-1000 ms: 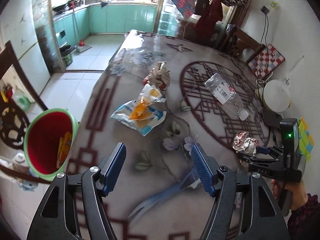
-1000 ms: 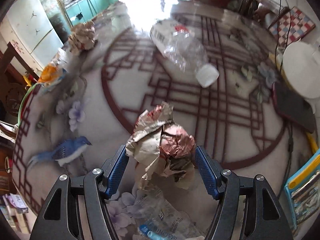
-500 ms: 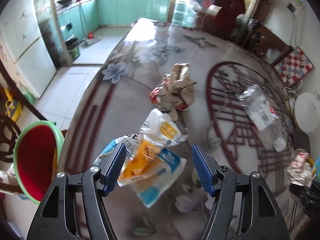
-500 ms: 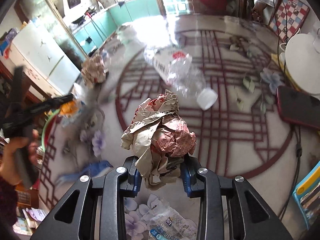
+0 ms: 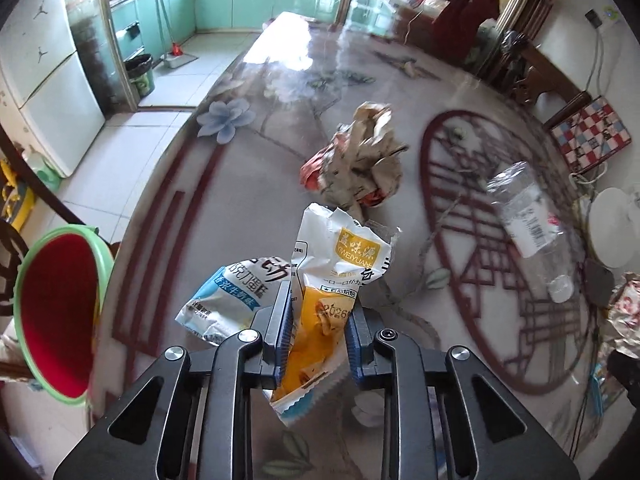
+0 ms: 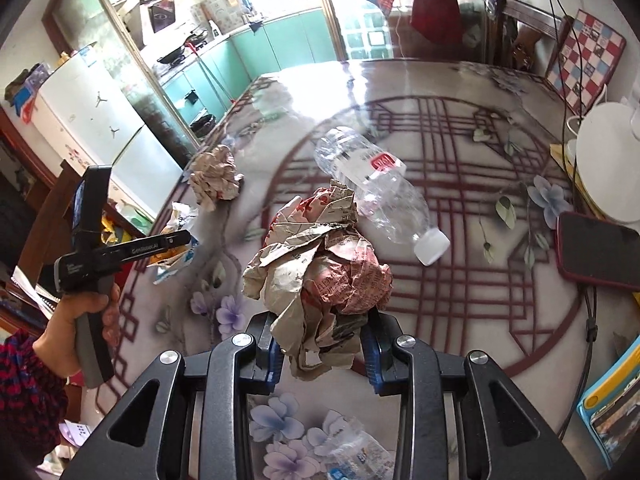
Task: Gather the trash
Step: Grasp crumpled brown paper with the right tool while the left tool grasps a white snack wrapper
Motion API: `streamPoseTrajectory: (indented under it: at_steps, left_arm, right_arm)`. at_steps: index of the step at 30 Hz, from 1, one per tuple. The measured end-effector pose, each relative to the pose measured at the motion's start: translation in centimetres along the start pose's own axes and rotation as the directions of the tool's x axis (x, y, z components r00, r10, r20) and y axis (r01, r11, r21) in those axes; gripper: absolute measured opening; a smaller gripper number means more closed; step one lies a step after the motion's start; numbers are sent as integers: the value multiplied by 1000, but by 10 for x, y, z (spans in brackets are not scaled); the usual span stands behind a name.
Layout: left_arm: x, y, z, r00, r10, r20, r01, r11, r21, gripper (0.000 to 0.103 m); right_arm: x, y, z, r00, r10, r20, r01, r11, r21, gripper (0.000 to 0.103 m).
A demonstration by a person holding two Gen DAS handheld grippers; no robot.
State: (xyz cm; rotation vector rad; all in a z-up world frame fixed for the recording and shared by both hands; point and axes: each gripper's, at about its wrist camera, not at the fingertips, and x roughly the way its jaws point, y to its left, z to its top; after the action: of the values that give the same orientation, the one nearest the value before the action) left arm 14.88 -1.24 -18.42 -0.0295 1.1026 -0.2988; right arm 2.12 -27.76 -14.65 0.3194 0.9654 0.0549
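My left gripper [image 5: 316,320] is closing its jaws on a yellow-and-white snack wrapper [image 5: 340,256], which is pinched between the pads. A blue-and-white wrapper [image 5: 232,292] lies against it on the left. In the right wrist view my right gripper [image 6: 322,344] is shut on a crumpled paper ball [image 6: 320,264], held up above the table. On the table lie a second crumpled paper ball [image 5: 360,164] and a clear plastic bottle [image 6: 372,184]. A red bin with a green rim [image 5: 60,236] stands on the floor off the table's left edge.
The patterned table [image 5: 248,184] has a phone [image 6: 596,252] and a white round object [image 6: 608,140] at its right side. A clear plastic wrapper [image 6: 356,456] lies just below my right gripper. A hand [image 6: 80,312] holds the left gripper [image 6: 184,240] at left.
My left gripper moved forward and down over the wrappers and closed on the yellow one. My right gripper closed on the paper ball and lifted it off the table.
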Motion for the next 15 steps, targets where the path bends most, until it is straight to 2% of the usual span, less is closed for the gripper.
streamPoseTrajectory:
  at_steps: [7, 11, 15]
  left_arm:
    - [-58, -11, -14, 994, -66, 82, 64, 997, 34, 22]
    - [-80, -3, -25, 993, -59, 103, 61, 998, -16, 22]
    - [-95, 2, -31, 993, -16, 118, 17, 1000, -7, 22]
  right_arm:
    - [-6, 17, 5, 999, 23, 22, -22, 1000, -19, 30]
    - [-8, 24, 7, 999, 27, 32, -26, 999, -21, 30]
    - [-8, 31, 8, 999, 25, 32, -24, 999, -33, 30]
